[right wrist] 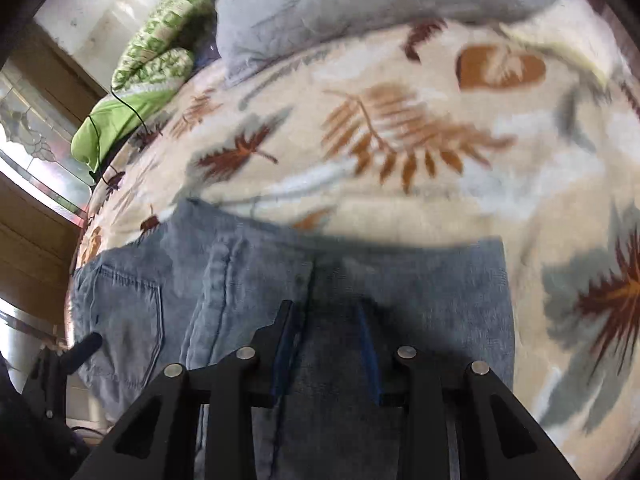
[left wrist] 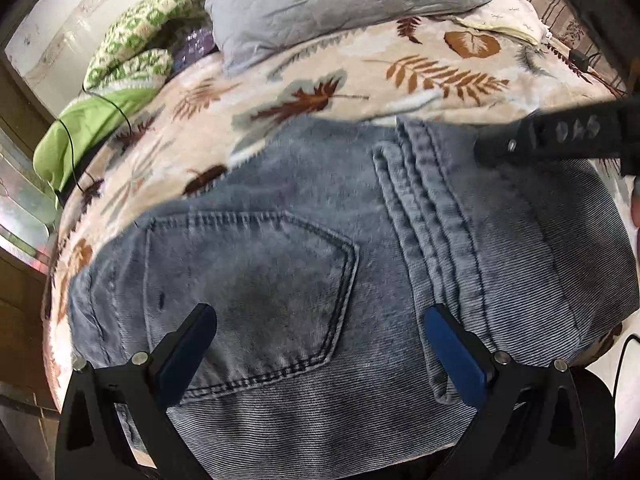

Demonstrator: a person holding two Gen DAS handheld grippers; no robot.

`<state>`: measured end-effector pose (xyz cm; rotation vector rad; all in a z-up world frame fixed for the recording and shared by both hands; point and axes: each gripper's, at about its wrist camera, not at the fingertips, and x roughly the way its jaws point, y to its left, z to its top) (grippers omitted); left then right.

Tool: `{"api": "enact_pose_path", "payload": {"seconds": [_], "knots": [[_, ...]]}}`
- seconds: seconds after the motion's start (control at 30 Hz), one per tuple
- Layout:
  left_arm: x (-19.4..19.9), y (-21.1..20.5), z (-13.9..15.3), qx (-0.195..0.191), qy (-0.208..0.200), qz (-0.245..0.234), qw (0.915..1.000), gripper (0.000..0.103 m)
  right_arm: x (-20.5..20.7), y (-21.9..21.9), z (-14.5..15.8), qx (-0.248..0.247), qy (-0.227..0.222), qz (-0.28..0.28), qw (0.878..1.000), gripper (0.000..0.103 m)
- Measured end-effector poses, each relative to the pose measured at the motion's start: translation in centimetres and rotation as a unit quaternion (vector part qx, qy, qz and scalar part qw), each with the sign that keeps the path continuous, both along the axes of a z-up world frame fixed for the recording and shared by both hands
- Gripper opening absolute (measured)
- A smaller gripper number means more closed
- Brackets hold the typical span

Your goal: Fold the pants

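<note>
Faded blue jeans (left wrist: 320,248) lie folded on a leaf-print blanket (left wrist: 360,76), back pocket (left wrist: 248,280) facing up. My left gripper (left wrist: 320,320) is open, its blue-padded fingers (left wrist: 452,344) spread above the pocket and the seat seam. My right gripper (right wrist: 326,316) hovers over the jeans (right wrist: 400,292) near their far edge, its jaws a small gap apart with nothing between them. It shows at the right of the left wrist view (left wrist: 552,132). The left gripper shows at the lower left of the right wrist view (right wrist: 80,350).
A grey quilted pillow (left wrist: 340,4) lies at the head of the bed. A green patterned blanket (left wrist: 132,48) and a black cable (left wrist: 100,120) lie at the far left. The bed's left edge runs beside a wooden wall (right wrist: 36,240).
</note>
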<state>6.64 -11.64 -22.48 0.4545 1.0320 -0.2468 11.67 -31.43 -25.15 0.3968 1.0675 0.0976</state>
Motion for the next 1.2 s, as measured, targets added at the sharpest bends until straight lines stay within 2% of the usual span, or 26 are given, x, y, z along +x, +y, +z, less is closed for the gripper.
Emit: {"api": "enact_pose_path", "payload": {"seconds": [0.3,0.43,0.5,0.57,0.6,0.67,0.77,0.9,1.0,1.07,1.2], "knots": [[-2.2,1.9,3.2,-0.028,-0.04,-0.001,0.9988,0.103,-3.8,1.1,2.9,0.02,-0.034,0.003,0.999,0.035],[-3.4,3.7,4.1,-0.035,-0.047,0.006,0.9983,0.103,-5.1,3.4,2.2,0.015,-0.011,0.02,1.0,0.036],[-4.0,5.3,4.1,-0.035,-0.045,0.015,0.9983,0.103,-5.4,5.0,0.8,-0.015,0.011,0.03,0.999,0.036],[-4.6,7.4,4.1,-0.035,-0.046,0.032,0.9979,0.103,-5.7,6.2,1.2,-0.058,-0.002,0.037,0.998,0.036],[-4.9,9.0,4.0,-0.035,-0.046,0.045,0.9973,0.103,-5.9,6.6,1.5,-0.065,0.0,0.037,0.997,0.036],[-5.3,11.9,3.9,-0.036,-0.046,0.074,0.9955,0.103,-6.2,7.0,2.5,-0.039,-0.006,0.041,0.998,0.037],[-6.0,17.1,3.8,-0.042,-0.049,0.131,0.9893,0.103,-7.1,8.5,3.9,-0.016,-0.032,0.056,0.998,0.037],[-6.5,23.6,3.4,-0.066,-0.04,0.202,0.9763,0.103,-8.3,12.1,4.8,-0.003,-0.06,0.093,0.994,0.037],[-6.7,27.4,2.7,-0.091,-0.029,0.244,0.965,0.103,-8.6,14.3,4.5,0.013,-0.06,0.116,0.991,0.037],[-6.7,29.5,2.1,-0.12,-0.013,0.267,0.956,0.103,-8.5,15.4,4.3,0.024,-0.055,0.125,0.99,0.037],[-6.8,31.6,1.1,-0.183,0.013,0.287,0.9402,0.103,-8.7,17.5,3.7,0.016,-0.046,0.146,0.988,0.037]]}}
